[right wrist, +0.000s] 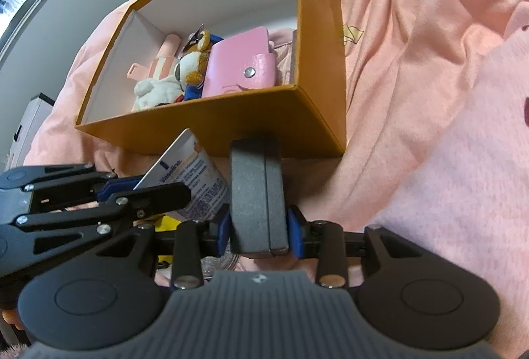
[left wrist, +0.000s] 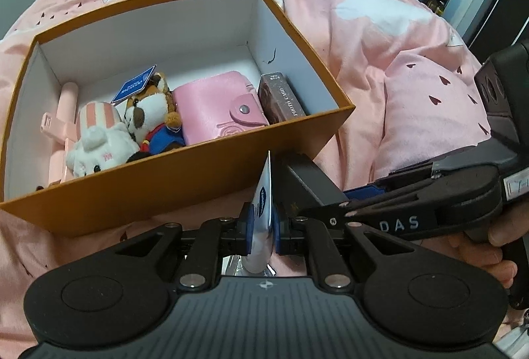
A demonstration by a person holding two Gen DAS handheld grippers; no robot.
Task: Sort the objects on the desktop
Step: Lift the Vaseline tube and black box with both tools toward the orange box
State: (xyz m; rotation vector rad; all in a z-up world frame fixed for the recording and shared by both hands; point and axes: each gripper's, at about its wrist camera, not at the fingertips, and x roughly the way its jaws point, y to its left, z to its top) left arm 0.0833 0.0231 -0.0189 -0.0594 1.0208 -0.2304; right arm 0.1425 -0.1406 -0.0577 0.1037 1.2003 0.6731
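Left fingers (left wrist: 261, 228) clamp flat white Vaseline tube (left wrist: 263, 193); right fingers (right wrist: 259, 226) grip dark grey case (right wrist: 256, 190).

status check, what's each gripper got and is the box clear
Left gripper shut on Vaseline tube. Right gripper shut on grey case. Both short of orange box, near wall between. Box holds plush toys, pink wallet.

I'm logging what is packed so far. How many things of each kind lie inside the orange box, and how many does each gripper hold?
Inside the orange box:
Plush toys: 2 (white, brown)
Pink wallet: 1
Brown card box: 1
Pink stick-shaped thing: 1
Held:
Vaseline tube, left gripper: 1
Grey case, right gripper: 1
Total: 7
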